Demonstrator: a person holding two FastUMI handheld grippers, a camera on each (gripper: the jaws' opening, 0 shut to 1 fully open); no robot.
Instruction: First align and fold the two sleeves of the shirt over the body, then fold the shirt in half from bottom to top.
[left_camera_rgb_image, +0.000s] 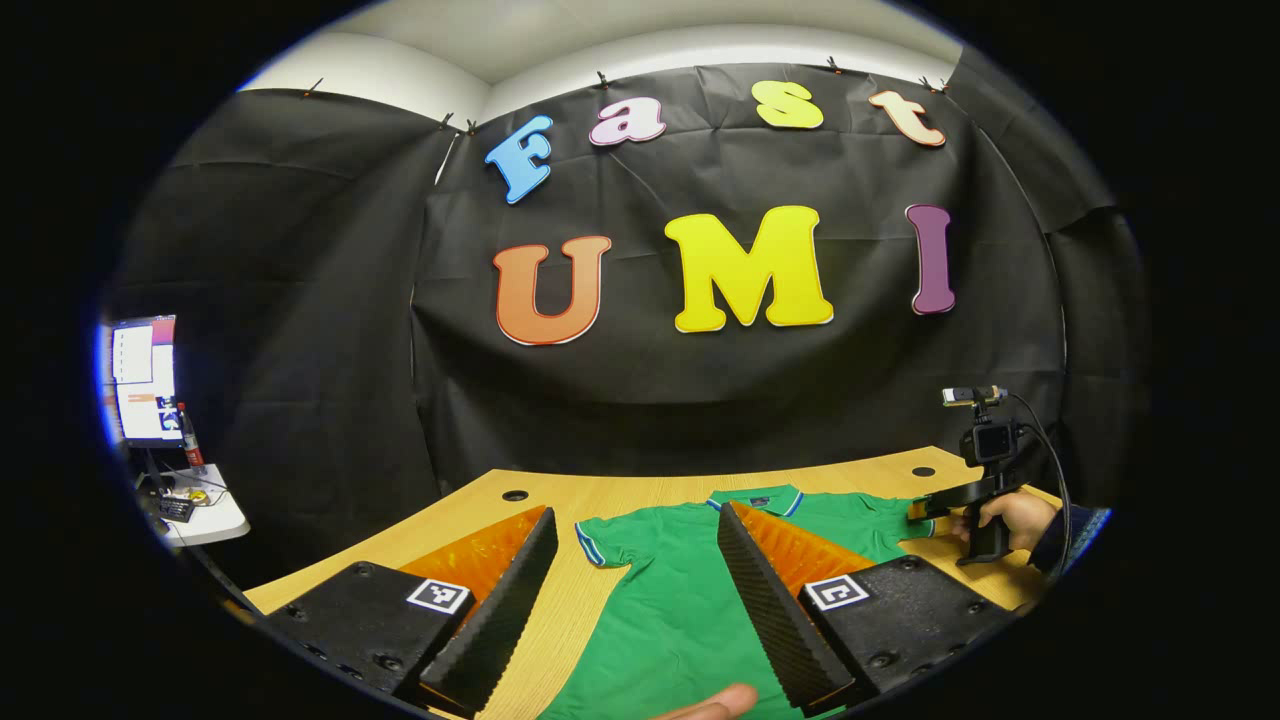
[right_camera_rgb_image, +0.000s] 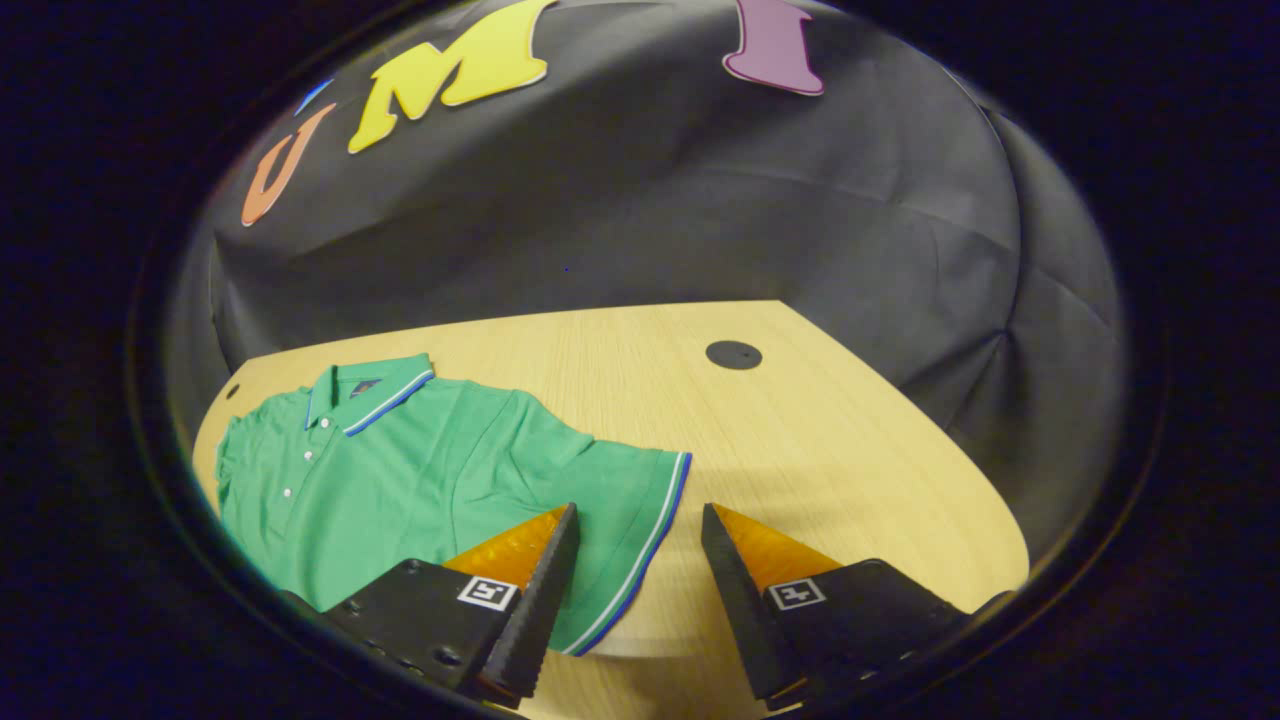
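Note:
A green polo shirt (left_camera_rgb_image: 680, 590) with a blue-and-white trimmed collar lies flat, face up, on the wooden table (left_camera_rgb_image: 600, 495). In the left gripper view my left gripper (left_camera_rgb_image: 636, 512) stands open above the shirt's near sleeve (left_camera_rgb_image: 605, 545) and chest, holding nothing. Farther right, a hand (left_camera_rgb_image: 1015, 520) holds my right gripper (left_camera_rgb_image: 918, 510) at the shirt's other sleeve. In the right gripper view my right gripper (right_camera_rgb_image: 640, 510) is open, and the trimmed cuff of that sleeve (right_camera_rgb_image: 640, 500) lies between its fingers. The shirt (right_camera_rgb_image: 400, 470) spreads out to the left.
Black cable holes (left_camera_rgb_image: 515, 495) (right_camera_rgb_image: 733, 354) sit in the table near its far edge. A side table (left_camera_rgb_image: 205, 515) at the far left carries a monitor (left_camera_rgb_image: 145, 380) and a bottle (left_camera_rgb_image: 190, 440). A fingertip (left_camera_rgb_image: 715, 703) shows at the bottom. Bare table (right_camera_rgb_image: 850, 450) lies right of the shirt.

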